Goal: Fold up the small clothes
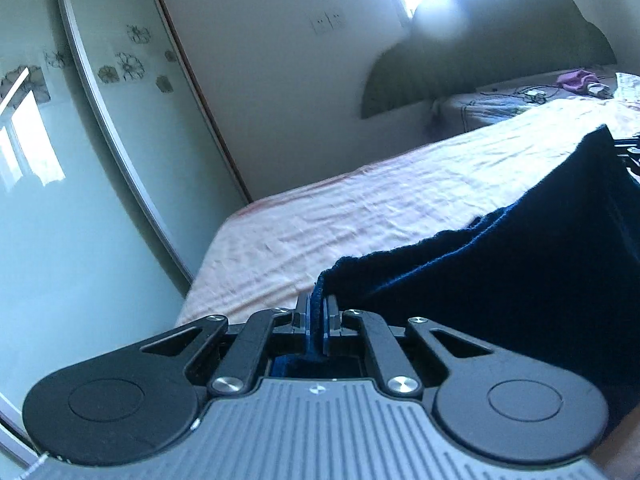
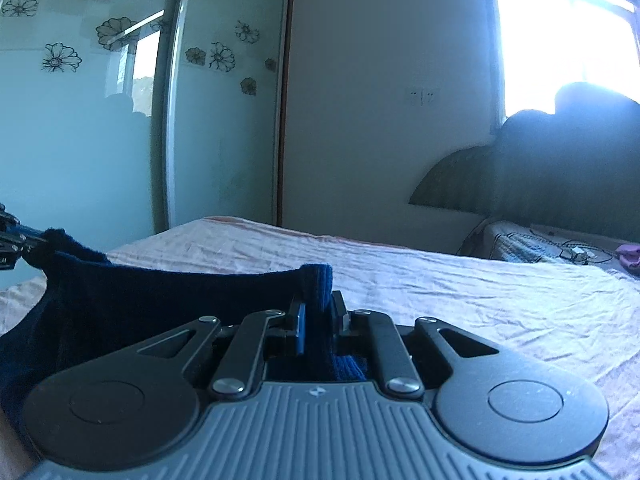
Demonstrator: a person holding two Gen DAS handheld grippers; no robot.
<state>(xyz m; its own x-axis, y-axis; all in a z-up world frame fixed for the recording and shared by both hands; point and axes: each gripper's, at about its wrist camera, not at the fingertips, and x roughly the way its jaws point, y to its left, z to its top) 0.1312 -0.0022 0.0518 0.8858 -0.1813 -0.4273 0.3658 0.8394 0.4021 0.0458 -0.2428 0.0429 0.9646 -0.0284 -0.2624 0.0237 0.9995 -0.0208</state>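
A dark navy knitted garment hangs stretched between my two grippers above the bed. My left gripper is shut on one ribbed corner of it, and the cloth runs off to the right, where the tip of the other gripper shows at the frame edge. In the right wrist view my right gripper is shut on the opposite ribbed corner of the navy garment. From there the fabric sags leftward to the left gripper at the far left edge.
A bed with a wrinkled pale pink sheet lies under the garment. A dark scalloped headboard, a pillow with cables and a purple cloth sit at the far end. Glass wardrobe doors with flower decals stand beyond the bed.
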